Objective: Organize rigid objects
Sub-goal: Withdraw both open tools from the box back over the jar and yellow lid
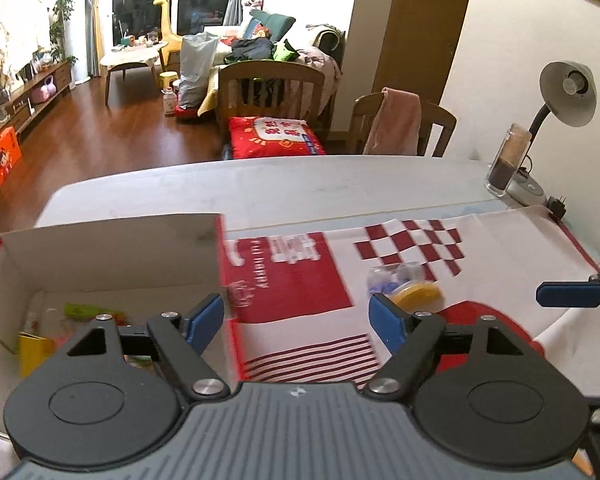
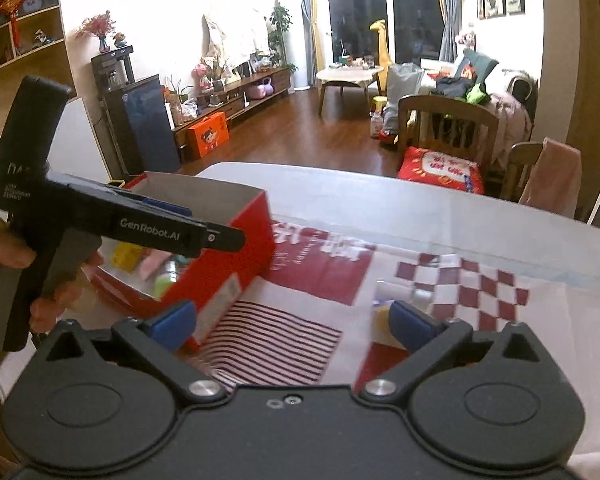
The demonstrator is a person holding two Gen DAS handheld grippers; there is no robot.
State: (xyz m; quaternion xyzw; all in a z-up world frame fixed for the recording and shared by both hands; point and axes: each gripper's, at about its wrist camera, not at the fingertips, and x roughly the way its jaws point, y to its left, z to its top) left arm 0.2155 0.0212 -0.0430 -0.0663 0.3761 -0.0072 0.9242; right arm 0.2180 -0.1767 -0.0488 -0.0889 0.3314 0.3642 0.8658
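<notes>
A red cardboard box [image 1: 112, 248] with a white inside stands at the table's left and holds several small items, among them a yellow one [image 1: 34, 350]. It also shows in the right wrist view [image 2: 244, 248]. My left gripper [image 1: 298, 320] is open and empty, straddling the box's right wall. A yellow and blue object [image 1: 406, 286] lies on the red-and-white cloth just beyond its right finger. My right gripper [image 2: 292, 326] is open and empty above the cloth, right of the box. The same object [image 2: 384, 312] lies blurred by its right finger.
A red-and-white patterned cloth [image 1: 500, 256] covers the near part of the white table [image 1: 300, 184]. A glass jar [image 1: 508, 160] and a desk lamp [image 1: 566, 92] stand at the far right. Wooden chairs [image 1: 272, 88] stand behind the table.
</notes>
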